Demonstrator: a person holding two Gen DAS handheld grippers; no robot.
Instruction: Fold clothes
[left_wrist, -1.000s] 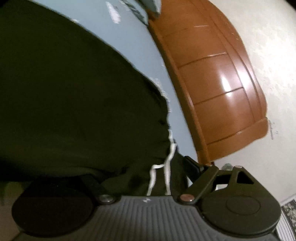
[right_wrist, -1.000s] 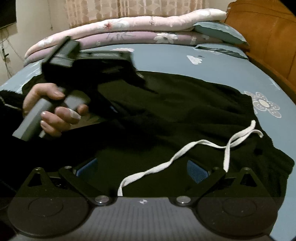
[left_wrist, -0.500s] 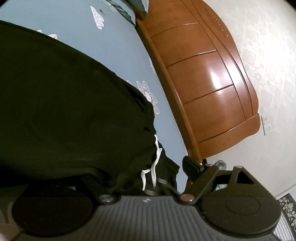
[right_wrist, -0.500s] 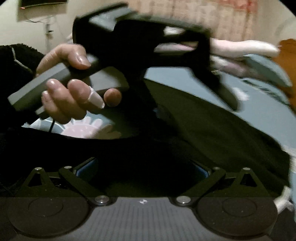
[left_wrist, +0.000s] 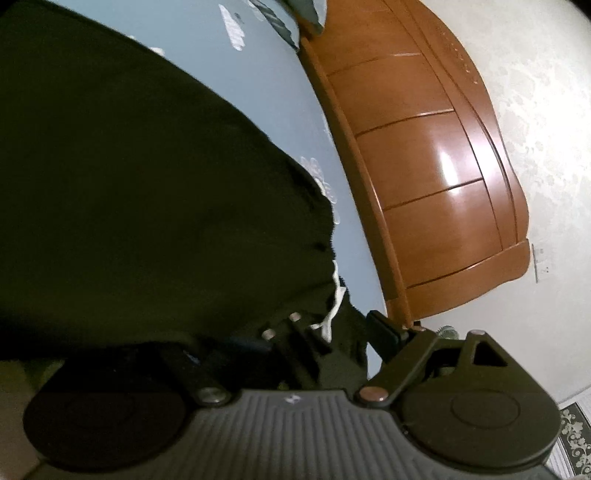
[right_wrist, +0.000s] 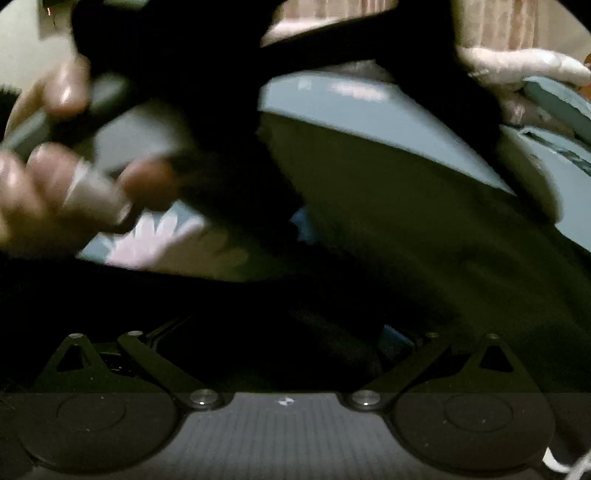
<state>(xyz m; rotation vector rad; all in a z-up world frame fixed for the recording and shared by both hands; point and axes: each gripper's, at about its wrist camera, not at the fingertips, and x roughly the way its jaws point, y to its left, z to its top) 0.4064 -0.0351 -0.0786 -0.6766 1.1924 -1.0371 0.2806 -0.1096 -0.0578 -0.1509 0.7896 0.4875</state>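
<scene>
**Both grippers buried in the black garment**

In my left wrist view the black garment (left_wrist: 140, 206) fills the left and centre of the frame, lying on the blue bedsheet (left_wrist: 280, 110) with the wooden headboard (left_wrist: 424, 177) curving down the right. The left gripper (left_wrist: 295, 350) sits at the bottom centre, its fingers pushed into a bunched edge of the cloth beside a white drawstring (left_wrist: 334, 302) — I cannot tell how far the jaws are closed, since fabric covers the left finger.

My right wrist view is heavily blurred. The same garment (right_wrist: 424, 229) spreads across the centre and right, draped over the right gripper (right_wrist: 291, 354) so its fingertips are hidden; I cannot tell its opening either. At the left of the frame my left hand (right_wrist: 48, 192) grips the other tool's handle, over a white flower print on the sheet (right_wrist: 155, 240).
</scene>
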